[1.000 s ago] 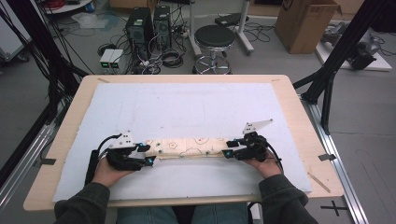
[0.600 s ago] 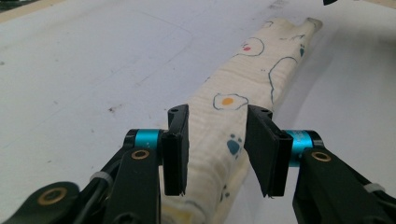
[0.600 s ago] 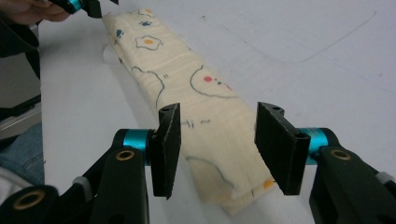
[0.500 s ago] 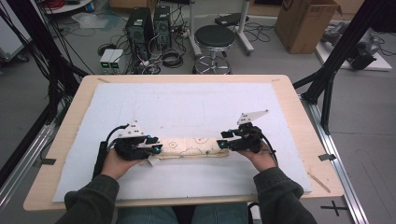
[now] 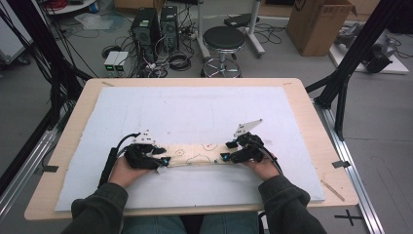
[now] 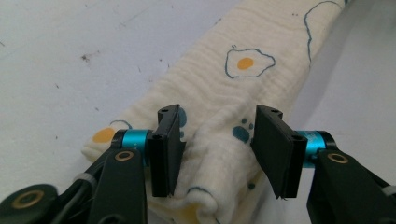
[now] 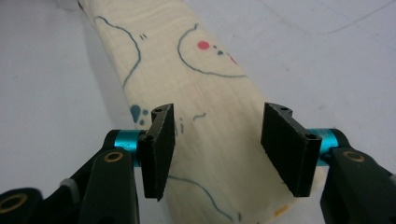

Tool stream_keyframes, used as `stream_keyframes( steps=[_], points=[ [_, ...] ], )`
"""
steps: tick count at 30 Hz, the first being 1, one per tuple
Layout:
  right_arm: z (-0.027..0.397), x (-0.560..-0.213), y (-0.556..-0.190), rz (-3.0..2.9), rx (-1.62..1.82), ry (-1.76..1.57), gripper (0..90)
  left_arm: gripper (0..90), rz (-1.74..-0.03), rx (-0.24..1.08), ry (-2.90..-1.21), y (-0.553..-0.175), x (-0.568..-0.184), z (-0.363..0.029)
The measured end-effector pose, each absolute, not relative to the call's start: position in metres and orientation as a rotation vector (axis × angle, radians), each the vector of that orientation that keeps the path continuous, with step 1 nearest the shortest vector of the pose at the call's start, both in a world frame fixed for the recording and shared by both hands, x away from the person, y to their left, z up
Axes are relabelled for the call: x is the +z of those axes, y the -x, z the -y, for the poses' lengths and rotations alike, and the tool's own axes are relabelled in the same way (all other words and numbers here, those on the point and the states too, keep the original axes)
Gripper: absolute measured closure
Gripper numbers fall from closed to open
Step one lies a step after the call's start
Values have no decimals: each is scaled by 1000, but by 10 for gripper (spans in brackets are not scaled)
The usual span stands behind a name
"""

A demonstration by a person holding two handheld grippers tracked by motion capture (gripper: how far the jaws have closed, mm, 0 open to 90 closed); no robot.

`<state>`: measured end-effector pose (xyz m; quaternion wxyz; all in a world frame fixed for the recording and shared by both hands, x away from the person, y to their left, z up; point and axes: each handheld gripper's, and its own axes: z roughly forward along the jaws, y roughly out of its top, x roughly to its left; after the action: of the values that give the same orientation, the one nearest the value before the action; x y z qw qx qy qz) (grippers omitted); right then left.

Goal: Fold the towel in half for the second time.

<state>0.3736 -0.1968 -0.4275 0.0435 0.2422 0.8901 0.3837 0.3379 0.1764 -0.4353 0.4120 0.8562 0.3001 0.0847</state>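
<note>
Folded cream cloth (image 5: pixel 197 155) printed with fried-egg and blue-outline motifs, lying as a long narrow strip across lower centre of high view, on white mat (image 5: pixel 195 112) covering wooden table (image 5: pixel 311 122). Left gripper (image 5: pixel 163 160) at strip's left end, lower left of centre; right gripper (image 5: pixel 228 151) at strip's right end, lower right of centre. Both held in hands entering from bottom edge, dark green sleeves visible.

Left gripper view: jaws parted, straddling rolled end of cloth (image 6: pixel 219 154); left pad just beside or grazing fabric, right pad clear of it, a raised fold between them. Jaws just been opening, cloth between them, not clamped.

Right gripper view: jaws apart over flat end of cloth (image 7: pixel 210 140), strip running toward upper left of frame; both pads off the fabric. Jaws just been opening, cloth beneath and between, released.

Black stool (image 5: pixel 224 39) and cardboard box (image 5: pixel 319 24) on floor past table, upper part of high view.
</note>
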Motion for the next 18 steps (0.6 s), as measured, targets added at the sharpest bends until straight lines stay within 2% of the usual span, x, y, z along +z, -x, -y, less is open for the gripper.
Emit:
stream_keyframes(
  steps=[7,18],
  points=[
    [206,-434,-369,-2718,1152,-724,427,450,-733,202,-2168,-334,-438,-180],
    [220,-435,-363,-2687,1187,-718,395,440,-712,210,-2174,-330,-437,-183]
  ],
)
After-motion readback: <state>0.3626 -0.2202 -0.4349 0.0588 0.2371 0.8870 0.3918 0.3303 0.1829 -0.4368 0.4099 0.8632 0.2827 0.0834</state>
